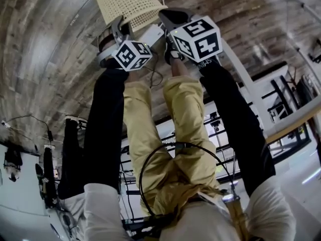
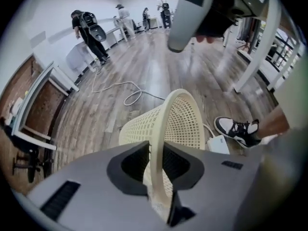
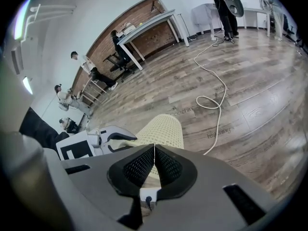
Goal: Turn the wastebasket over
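Light, stiff mesh wastebasket [image 1: 131, 1] hangs tilted above the floor [image 1: 60, 49] — left gripper [image 2: 155, 150] fingers clamp its rim, right gripper [image 3: 154, 150] fingers pinch tight, seemingly on its wall — rim looks the firmest hold.

Both arms extended, pointing steeply down.
Left tool [image 2: 155, 162] clamped on wastebasket [image 2: 185, 121] rim; right tool [image 3: 154, 165] jaws together.
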A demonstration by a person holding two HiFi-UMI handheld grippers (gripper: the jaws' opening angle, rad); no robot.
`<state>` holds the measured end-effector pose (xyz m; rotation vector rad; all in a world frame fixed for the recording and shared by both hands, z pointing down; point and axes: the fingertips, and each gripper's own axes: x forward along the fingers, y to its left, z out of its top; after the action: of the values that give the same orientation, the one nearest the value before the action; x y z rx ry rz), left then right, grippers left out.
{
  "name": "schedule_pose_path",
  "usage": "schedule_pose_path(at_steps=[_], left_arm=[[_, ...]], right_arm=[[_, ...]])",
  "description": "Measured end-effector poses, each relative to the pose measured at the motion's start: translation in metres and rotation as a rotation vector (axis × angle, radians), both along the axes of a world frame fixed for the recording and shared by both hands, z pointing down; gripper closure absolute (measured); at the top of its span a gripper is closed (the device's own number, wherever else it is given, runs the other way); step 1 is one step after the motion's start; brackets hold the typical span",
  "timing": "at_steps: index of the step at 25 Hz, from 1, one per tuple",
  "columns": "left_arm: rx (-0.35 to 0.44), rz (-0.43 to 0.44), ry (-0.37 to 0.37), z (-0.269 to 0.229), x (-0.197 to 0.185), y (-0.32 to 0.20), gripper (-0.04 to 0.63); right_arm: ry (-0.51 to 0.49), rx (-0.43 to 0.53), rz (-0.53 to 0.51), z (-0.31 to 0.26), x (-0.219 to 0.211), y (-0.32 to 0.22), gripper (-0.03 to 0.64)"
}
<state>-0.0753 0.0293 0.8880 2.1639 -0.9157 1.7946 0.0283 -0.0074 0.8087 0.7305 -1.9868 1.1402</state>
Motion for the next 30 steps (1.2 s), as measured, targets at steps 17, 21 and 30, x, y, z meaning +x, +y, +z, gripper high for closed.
schedule_pose_path(at_steps=[17, 21, 30], left_arm=[[-0.250, 0.174, -0.039, 0.048, 0.038, 0.056, 0.447], [-0.303, 0.147, 0.011, 0.043, 0.042, 0.056, 0.441], [-0.185, 0.045, 0.148, -0.086, 0.036, 0.015, 0.417]], right_arm=[[0.012, -0.024, -0.007, 0.015, 0.011, 0.014, 0.594], [0.012, -0.023, -0.002, 0.007, 0.010, 0.017, 0.594], [-0.006, 0.051, -0.008, -0.087, 0.010, 0.009, 0.594]])
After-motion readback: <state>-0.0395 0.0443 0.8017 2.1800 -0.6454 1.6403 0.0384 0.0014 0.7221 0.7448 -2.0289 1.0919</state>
